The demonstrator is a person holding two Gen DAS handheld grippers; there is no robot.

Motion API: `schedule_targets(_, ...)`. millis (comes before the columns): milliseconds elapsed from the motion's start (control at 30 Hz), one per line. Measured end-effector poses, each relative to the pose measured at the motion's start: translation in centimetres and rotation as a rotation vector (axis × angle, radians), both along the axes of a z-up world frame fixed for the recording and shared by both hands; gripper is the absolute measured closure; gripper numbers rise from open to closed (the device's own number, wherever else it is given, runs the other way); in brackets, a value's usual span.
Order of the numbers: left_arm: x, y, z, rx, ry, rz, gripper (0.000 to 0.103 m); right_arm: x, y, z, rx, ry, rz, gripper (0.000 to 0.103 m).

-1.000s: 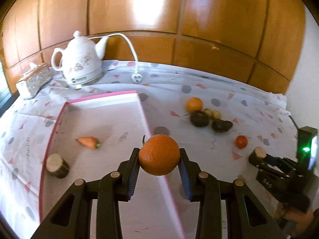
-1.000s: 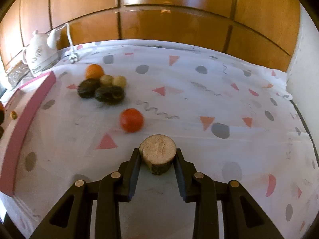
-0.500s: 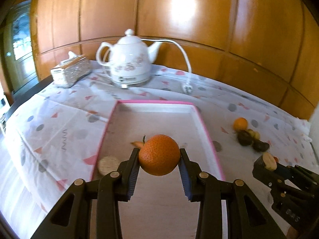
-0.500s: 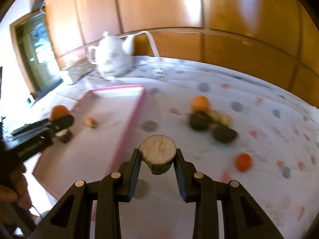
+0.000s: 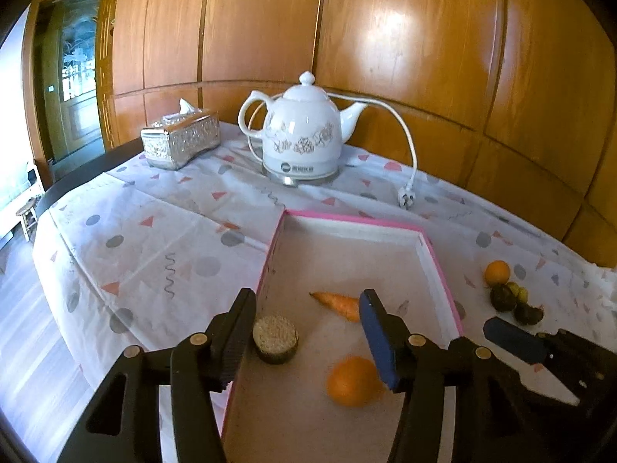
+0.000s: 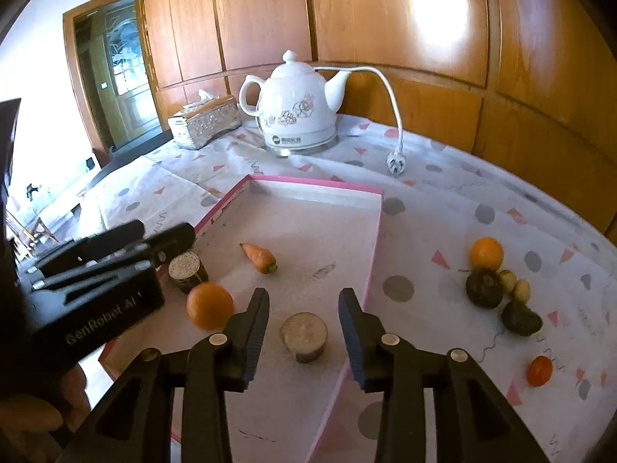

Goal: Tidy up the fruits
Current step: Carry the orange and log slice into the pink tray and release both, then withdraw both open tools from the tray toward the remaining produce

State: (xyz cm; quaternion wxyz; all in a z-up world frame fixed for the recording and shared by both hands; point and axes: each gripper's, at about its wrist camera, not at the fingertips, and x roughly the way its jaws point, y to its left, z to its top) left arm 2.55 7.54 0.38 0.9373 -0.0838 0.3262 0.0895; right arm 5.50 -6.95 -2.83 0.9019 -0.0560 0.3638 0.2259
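A pink-rimmed tray (image 5: 358, 219) (image 6: 316, 182) holds a carrot (image 5: 337, 305) (image 6: 259, 257), an orange (image 5: 353, 382) (image 6: 210, 305) and two round cut pieces with pale tops. My left gripper (image 5: 306, 332) (image 6: 166, 239) hovers over the tray's near left part, jaws opening, and nothing is gripped. The orange lies free below its right finger, and one cut piece (image 5: 275, 337) (image 6: 187, 270) sits by its left finger. My right gripper (image 6: 303, 328) (image 5: 513, 341) is also opening. The other cut piece (image 6: 304, 335) rests on the tray floor between its fingers, untouched by the pads.
On the patterned cloth right of the tray lie another orange (image 6: 486, 253), two dark fruits (image 6: 484, 287), small yellowish ones (image 6: 515, 285) and a red fruit (image 6: 540, 371). A white kettle (image 5: 304, 142) with cord and plug (image 5: 407, 196) and a tissue box (image 5: 179, 141) stand behind.
Both grippers swung left over the tray. The left one let go of the orange, now in the tray. The right one released its cut piece onto the tray floor.
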Motion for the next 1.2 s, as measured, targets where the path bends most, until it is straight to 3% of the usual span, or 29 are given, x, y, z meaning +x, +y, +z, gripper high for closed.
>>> schedule_targets(667, -1.6, -2.7, 2.8, 0.047, -0.087, -0.065, 0.043, -2.3, -2.0, 1.7, -0.031, -0.117, -0.108, 0.065)
schedule_targets(1200, -1.4, -5.6, 2.2, 0.074, -0.059, -0.152, 0.041, -2.9, -4.6, 2.0, -0.062, -0.157, -0.200, 0.065)
